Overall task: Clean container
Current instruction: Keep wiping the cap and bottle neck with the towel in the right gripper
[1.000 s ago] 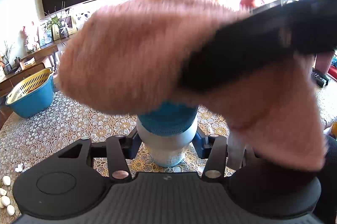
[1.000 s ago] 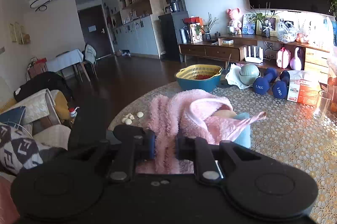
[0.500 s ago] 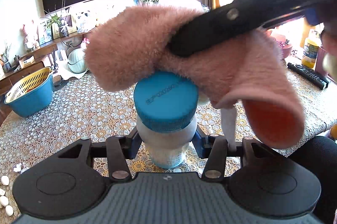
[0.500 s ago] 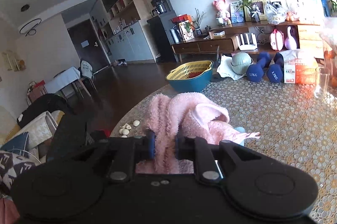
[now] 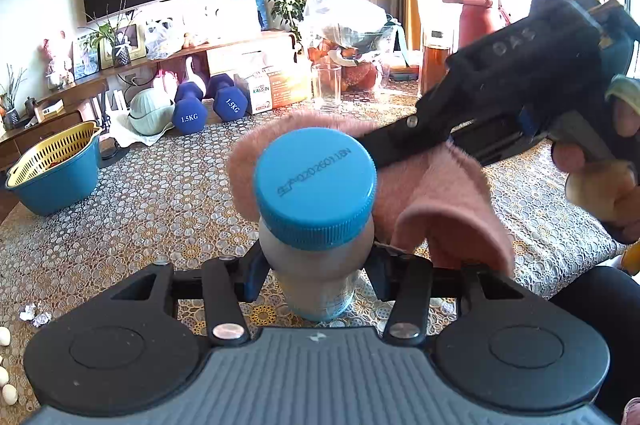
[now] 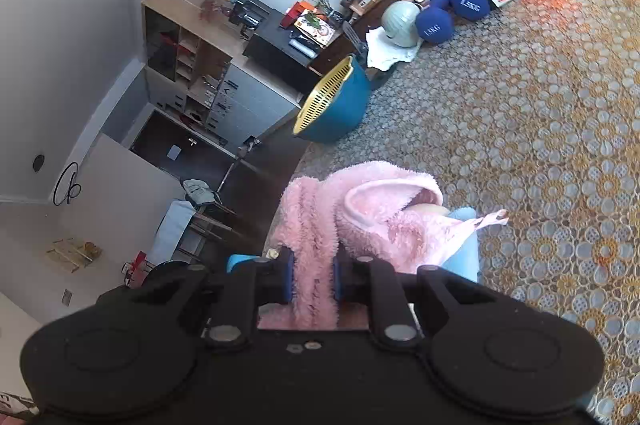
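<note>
We see a blue plastic basin with a yellow slotted strainer (image 5: pixel 56 169) on the lace-covered table (image 5: pixel 160 201), two dark blue dumbbells (image 5: pixel 208 107) beside an orange-and-white cardboard box (image 5: pixel 272 91), and a clear drinking glass (image 5: pixel 326 85) just beyond.

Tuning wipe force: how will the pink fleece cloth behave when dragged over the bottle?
Probably floppy: the pink fleece cloth droops in a loose fold beside the blue cap rather than holding shape. Likely light and compressible, since the right tongs pinch it into a narrow bunch. Its fuzzy pile may drag on the cap's ridges, so it could bunch rather than slide.
</note>
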Demonstrator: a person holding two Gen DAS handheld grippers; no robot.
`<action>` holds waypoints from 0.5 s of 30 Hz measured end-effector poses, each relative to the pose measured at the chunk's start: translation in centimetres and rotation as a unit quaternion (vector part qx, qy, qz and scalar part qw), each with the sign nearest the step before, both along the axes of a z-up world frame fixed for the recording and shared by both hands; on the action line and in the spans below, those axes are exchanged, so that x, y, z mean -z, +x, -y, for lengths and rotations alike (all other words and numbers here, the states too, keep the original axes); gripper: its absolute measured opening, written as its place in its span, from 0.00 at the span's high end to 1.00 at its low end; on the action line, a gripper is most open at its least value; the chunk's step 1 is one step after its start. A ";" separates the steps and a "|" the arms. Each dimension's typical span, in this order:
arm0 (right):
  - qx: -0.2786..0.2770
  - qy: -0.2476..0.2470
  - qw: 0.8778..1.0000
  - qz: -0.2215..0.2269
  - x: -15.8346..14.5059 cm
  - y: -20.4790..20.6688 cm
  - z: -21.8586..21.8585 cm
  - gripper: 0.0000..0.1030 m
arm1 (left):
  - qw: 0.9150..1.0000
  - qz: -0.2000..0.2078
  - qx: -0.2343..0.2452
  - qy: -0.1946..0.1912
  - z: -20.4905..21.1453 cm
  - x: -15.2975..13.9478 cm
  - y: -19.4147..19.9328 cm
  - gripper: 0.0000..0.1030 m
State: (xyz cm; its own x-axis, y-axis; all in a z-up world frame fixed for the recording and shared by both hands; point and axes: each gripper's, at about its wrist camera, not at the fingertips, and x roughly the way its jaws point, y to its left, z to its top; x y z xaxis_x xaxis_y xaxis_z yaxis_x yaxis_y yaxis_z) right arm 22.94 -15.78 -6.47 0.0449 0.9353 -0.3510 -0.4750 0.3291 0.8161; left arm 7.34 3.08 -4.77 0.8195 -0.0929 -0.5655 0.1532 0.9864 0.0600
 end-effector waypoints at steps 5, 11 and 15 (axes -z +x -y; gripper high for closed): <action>0.012 -0.008 1.000 -0.026 2.0 0.7 -0.2 0.83 | 1.000 0.000 0.000 -0.005 -0.3 0.1 0.2 0.52; 0.019 -0.053 0.998 -0.036 4.2 1.0 -0.5 0.83 | 1.000 0.001 -0.005 -0.006 -0.6 0.1 0.5 0.52; 0.018 -0.074 0.997 0.001 3.3 0.3 -0.9 0.84 | 1.000 0.001 -0.004 -0.007 -0.7 0.1 0.5 0.52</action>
